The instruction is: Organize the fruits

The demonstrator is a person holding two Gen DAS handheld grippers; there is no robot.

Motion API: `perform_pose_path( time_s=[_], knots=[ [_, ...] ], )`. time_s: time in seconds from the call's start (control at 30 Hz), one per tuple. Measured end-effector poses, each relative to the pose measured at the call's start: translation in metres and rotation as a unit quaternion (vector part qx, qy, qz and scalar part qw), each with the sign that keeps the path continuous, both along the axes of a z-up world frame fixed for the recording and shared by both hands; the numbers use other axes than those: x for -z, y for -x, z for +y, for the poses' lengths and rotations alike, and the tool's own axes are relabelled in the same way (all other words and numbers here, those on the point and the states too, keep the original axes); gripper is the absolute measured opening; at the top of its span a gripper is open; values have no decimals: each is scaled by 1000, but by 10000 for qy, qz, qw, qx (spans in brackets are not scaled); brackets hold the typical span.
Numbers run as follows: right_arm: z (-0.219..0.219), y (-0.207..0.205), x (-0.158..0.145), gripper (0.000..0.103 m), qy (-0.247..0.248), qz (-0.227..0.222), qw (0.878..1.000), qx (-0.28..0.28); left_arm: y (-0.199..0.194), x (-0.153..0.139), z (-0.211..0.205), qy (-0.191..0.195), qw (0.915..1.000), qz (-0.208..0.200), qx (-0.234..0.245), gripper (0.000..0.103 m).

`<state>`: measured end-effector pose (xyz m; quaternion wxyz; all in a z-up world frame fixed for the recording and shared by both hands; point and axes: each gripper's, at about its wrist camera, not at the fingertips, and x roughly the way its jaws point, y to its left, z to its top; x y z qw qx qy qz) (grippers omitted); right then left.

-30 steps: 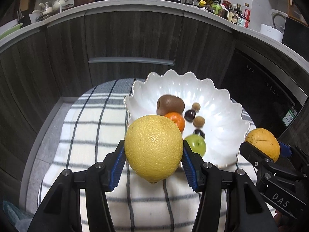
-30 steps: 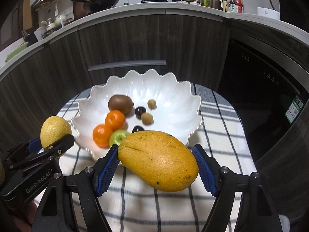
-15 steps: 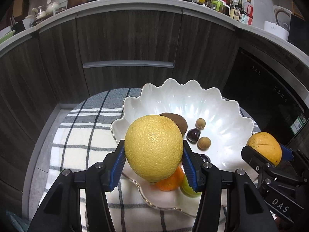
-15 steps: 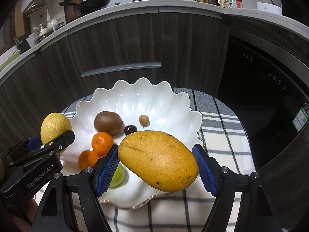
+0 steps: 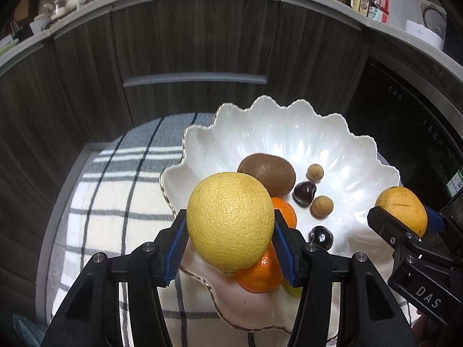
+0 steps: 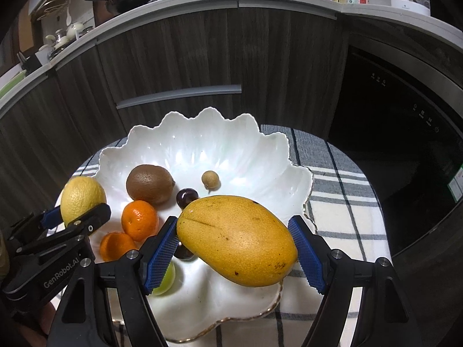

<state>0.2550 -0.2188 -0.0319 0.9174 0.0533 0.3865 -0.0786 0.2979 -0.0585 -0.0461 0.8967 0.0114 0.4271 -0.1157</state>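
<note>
Glossy white scalloped ceramic bowl (image 6: 260, 156) sat on a checked woven cloth (image 6: 341, 202). Right gripper (image 6: 233, 247) clamped a smooth yellow-orange oval mango (image 6: 235, 238) above the bowl; left gripper (image 5: 230, 238) clamped a pebbled round yellow citrus (image 5: 230, 221) over its rim. Fuzzy brown kiwi (image 6: 149, 183) lay inside.

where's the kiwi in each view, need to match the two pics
Left wrist: the kiwi lies in the white bowl, at picture centre, just beyond the big yellow citrus that the left gripper holds.
Right wrist: the kiwi sits left of centre in the bowl, beyond the two tangerines.
Shared landmark: the dark cherry lying just right of the kiwi in both views.
</note>
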Motion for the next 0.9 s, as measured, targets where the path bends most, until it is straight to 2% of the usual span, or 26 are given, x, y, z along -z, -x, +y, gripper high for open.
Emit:
perform_pose_path(
  time_s=[0.03, 0.07, 0.1, 0.17, 0.23, 0.3, 0.33, 0.43, 0.9],
  knots=[
    [-1, -1, 1, 77, -16, 18, 10000, 6, 1, -1, 0, 11, 10000, -33, -5, 56],
    [-2, -2, 2, 77, -27, 37, 10000, 26, 2, -3, 0, -21, 10000, -89, -21, 62],
    [-3, -3, 2, 77, -34, 52, 10000, 44, 4, -6, 0, -70, 9998, -173, -44, 73],
    [-4, -2, 3, 78, -42, 34, 10000, 70, 6, -13, 0, -137, 9993, -338, -88, 82],
    [-5, 1, -1, 80, 51, -50, 9999, 126, 7, -18, 0, -174, 9989, -414, -92, 83],
    [-5, 3, -6, 88, 120, -117, 9997, 185, 8, -22, 2, -202, 9988, -425, -121, 85],
    [-6, 4, -7, 89, 141, -157, 9995, 222, 10, -25, 3, -195, 9987, -446, -134, 85],
    [-8, 9, -14, 89, 203, -240, 9988, 374, 17, -31, 3, -226, 9983, -517, -151, 89],
    [-6, 53, -37, 89, 166, -409, 9981, 434, 62, -58, 10, -210, 9970, -721, -188, 91]
  ],
)
